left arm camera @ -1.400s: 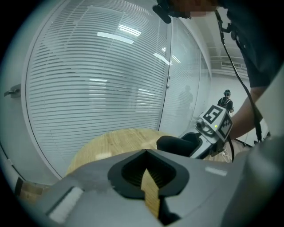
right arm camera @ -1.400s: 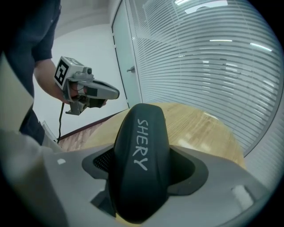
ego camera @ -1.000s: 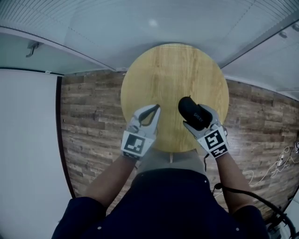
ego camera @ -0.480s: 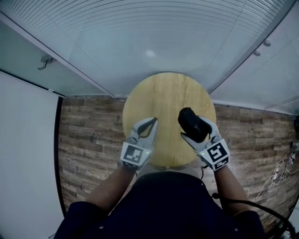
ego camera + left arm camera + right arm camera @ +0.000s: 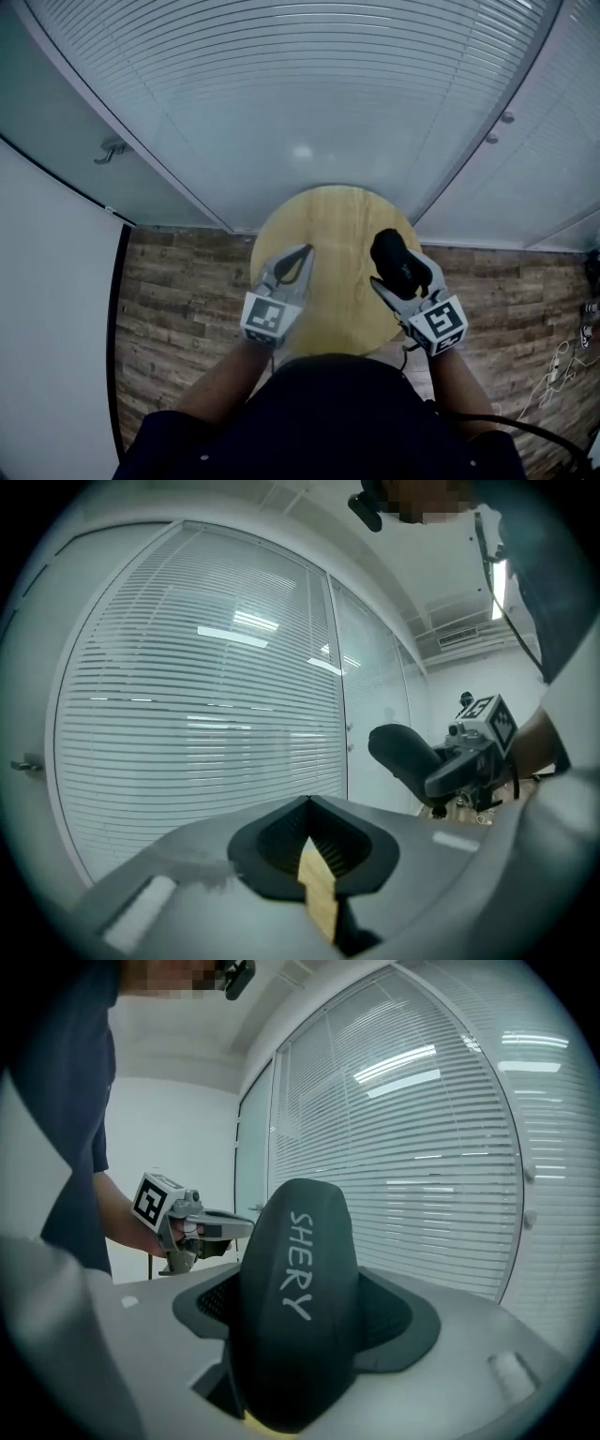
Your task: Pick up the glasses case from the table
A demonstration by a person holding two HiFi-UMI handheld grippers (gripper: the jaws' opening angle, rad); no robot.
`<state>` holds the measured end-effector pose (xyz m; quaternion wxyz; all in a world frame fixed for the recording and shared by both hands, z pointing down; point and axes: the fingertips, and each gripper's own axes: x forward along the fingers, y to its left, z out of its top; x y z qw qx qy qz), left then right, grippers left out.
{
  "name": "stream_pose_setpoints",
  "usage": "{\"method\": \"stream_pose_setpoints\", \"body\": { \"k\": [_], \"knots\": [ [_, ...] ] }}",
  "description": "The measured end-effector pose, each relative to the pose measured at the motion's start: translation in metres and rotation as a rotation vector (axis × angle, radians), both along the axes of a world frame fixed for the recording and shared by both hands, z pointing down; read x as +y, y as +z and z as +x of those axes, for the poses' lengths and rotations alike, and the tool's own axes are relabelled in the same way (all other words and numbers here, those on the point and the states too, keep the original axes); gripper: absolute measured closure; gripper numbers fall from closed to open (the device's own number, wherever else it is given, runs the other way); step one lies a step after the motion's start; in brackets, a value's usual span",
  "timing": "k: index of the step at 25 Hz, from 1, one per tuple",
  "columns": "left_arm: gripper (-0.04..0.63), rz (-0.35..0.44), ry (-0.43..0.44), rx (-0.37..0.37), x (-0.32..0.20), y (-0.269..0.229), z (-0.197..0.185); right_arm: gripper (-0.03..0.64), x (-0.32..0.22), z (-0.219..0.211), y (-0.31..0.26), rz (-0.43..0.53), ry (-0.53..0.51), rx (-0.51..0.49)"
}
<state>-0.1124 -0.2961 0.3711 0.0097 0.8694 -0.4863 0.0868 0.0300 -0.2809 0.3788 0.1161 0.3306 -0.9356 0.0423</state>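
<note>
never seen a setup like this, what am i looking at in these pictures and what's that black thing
There is no robot arm here: a person holds a clamp-like gripper in each hand. The head view comes from a camera on the person's head, looking down at a round wooden table. The other two views come from cameras riding on each gripper, looking along its jaws. The left gripper is closed with nothing in it. The right gripper is clamped on the black thing, a glasses case, held up above the table.

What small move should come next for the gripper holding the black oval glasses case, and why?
Probably hold it level and stop: the right gripper is shut on the black oval glasses case, which appears clear of the round wooden table.
</note>
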Motion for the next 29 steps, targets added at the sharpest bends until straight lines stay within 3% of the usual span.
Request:
{"method": "stream_pose_setpoints", "body": {
  "k": [14,29],
  "knots": [
    [0.592,0.072,0.02,0.005,0.001,-0.031,0.001,0.256,-0.003,0.013,-0.025,0.062,0.059,-0.048],
    [0.592,0.057,0.019,0.01,0.003,-0.027,-0.005,0.256,-0.001,0.01,-0.027,0.062,0.056,-0.055]
  ]
}}
